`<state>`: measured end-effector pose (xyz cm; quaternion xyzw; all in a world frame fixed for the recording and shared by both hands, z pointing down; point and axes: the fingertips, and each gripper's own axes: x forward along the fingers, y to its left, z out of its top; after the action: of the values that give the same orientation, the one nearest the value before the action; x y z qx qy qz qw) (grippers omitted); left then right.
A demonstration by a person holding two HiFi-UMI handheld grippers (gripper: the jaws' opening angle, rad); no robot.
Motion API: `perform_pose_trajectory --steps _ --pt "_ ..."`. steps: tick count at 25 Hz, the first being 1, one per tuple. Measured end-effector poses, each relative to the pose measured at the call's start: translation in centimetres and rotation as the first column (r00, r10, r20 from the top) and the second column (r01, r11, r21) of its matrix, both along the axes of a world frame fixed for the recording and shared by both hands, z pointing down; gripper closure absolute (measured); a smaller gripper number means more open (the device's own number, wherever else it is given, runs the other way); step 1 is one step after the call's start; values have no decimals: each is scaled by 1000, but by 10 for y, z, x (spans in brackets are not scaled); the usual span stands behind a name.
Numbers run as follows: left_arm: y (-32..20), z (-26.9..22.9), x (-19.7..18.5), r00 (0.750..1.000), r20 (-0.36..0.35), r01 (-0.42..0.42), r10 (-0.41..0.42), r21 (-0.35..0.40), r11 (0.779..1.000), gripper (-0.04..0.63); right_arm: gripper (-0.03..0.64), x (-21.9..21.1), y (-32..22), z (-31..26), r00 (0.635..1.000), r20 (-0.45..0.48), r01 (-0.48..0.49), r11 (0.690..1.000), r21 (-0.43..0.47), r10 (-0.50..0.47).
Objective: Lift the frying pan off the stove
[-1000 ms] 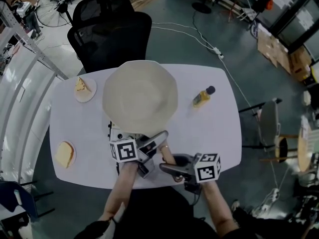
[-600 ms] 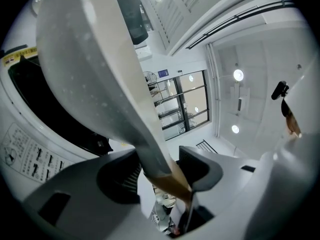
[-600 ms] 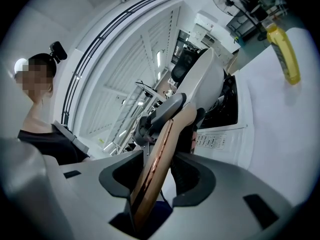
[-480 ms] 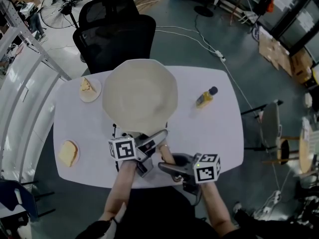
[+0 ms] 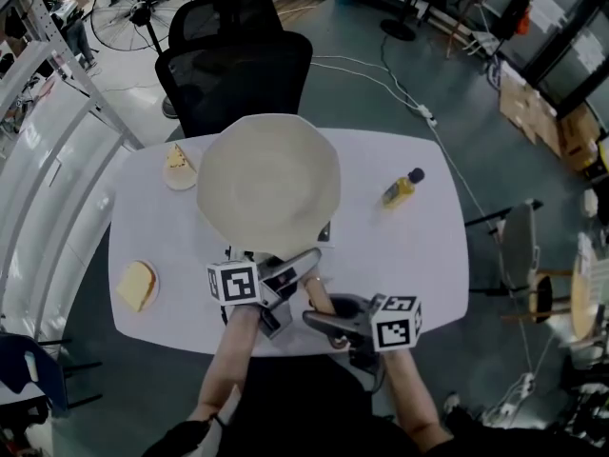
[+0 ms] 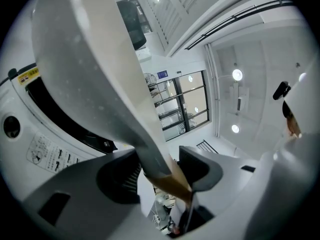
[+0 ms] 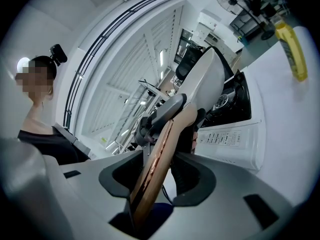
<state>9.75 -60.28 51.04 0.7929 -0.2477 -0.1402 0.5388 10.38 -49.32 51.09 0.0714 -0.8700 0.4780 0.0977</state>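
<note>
The left gripper (image 6: 160, 173) is clamped on the handle (image 6: 167, 176) just where its grey neck meets the wood, one pad on each side. The right gripper (image 7: 157, 176) grips the same handle farther back, on the wooden part, with its jaws at a middling width and pressed against the wood. In the head view the two grippers sit side by side at the near edge of the table (image 5: 381, 246), and a short stretch of wood shows between them.

From the handle, the frying pan (image 5: 266, 184) reaches away toward the far side. It is broad, cream-coloured and empty, and it covers nearly all of the stove (image 7: 235, 134). In the left gripper view a dark gap shows between the pan's grey underside and the stove's black top, so the pan is held over the stove, not resting on it. The stove's white front with its control panel faces the near edge.

To the right of the pan a yellow bottle (image 5: 401, 188) lies on the table, well apart from it. At the far left a small plate (image 5: 179, 168) holds a wedge of cake, and at the near left lies a slice of bread (image 5: 136, 285). Two black chairs (image 5: 238, 65) stand beyond the far edge.
</note>
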Motion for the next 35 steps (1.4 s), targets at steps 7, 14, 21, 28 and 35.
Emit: perform_pose_trajectory --steps 7,14,21,28,35 --pt "12 1 -17 1000 -1 23 -23 1 1000 370 443 -17 13 -1 1000 8 29 1000 -3 -29" --pt "22 0 -37 998 3 57 -57 3 998 368 442 -33 23 -2 998 5 69 998 -2 -69" --pt "32 -3 -64 994 -4 106 -106 -3 994 368 442 -54 30 -7 994 10 112 994 0 -112" --pt "42 -5 -85 989 -14 146 -146 8 989 368 440 -73 42 -7 985 14 172 985 2 -172" --pt "55 -2 -120 977 5 214 -214 -1 977 368 439 -99 51 -9 973 23 228 974 2 -228"
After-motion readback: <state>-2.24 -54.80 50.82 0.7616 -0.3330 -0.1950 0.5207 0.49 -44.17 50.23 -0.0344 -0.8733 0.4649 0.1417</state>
